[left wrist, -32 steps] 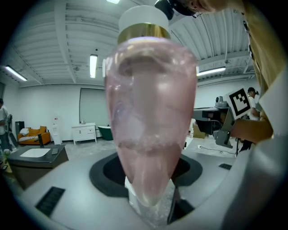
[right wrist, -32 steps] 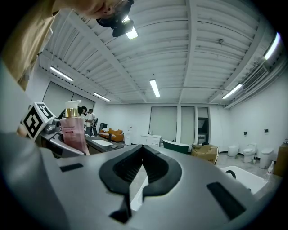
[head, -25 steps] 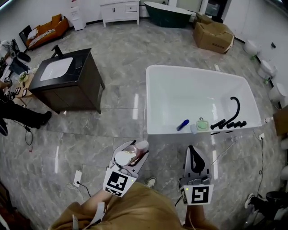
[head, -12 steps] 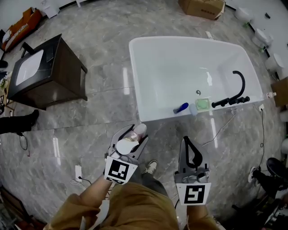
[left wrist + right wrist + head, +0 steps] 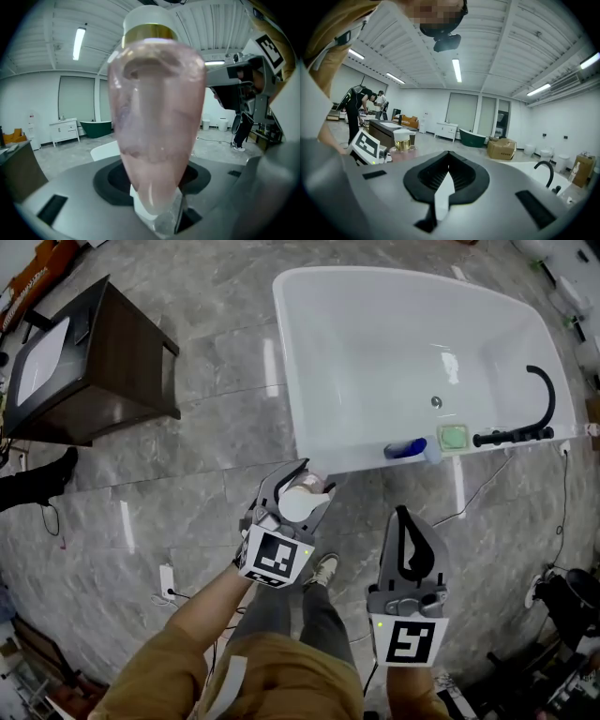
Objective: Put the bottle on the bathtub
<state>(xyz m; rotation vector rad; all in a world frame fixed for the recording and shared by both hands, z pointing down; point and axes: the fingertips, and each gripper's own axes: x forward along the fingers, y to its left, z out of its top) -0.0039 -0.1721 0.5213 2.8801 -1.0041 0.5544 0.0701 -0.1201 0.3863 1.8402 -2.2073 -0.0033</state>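
Clamping a pink translucent bottle (image 5: 157,117) with a gold collar and white cap, the left gripper (image 5: 154,208) has its jaws pressed on the bottle's lower end, and the bottle stands up along the jaws and fills most of the left gripper view. From the head view the left gripper (image 5: 314,480) is held above the grey marble floor (image 5: 187,493), with the bottle (image 5: 300,503) showing its white cap toward the camera. It sits just short of the bathtub's near rim and is not on it. Beside it, the right gripper (image 5: 405,521) is held lower in that view, and in the right gripper view its jaws (image 5: 443,187) are closed together with nothing between them. A shoe (image 5: 324,568) shows on the floor between the two grippers. Beyond them lies the white bathtub (image 5: 283,334). On its near rim rest a blue item (image 5: 405,448) and, just beside it, a green square item (image 5: 454,437), with a black faucet (image 5: 542,399) arching at the right end. Well apart to the left stands a dark vanity cabinet (image 5: 112,371) with a white basin (image 5: 42,357).
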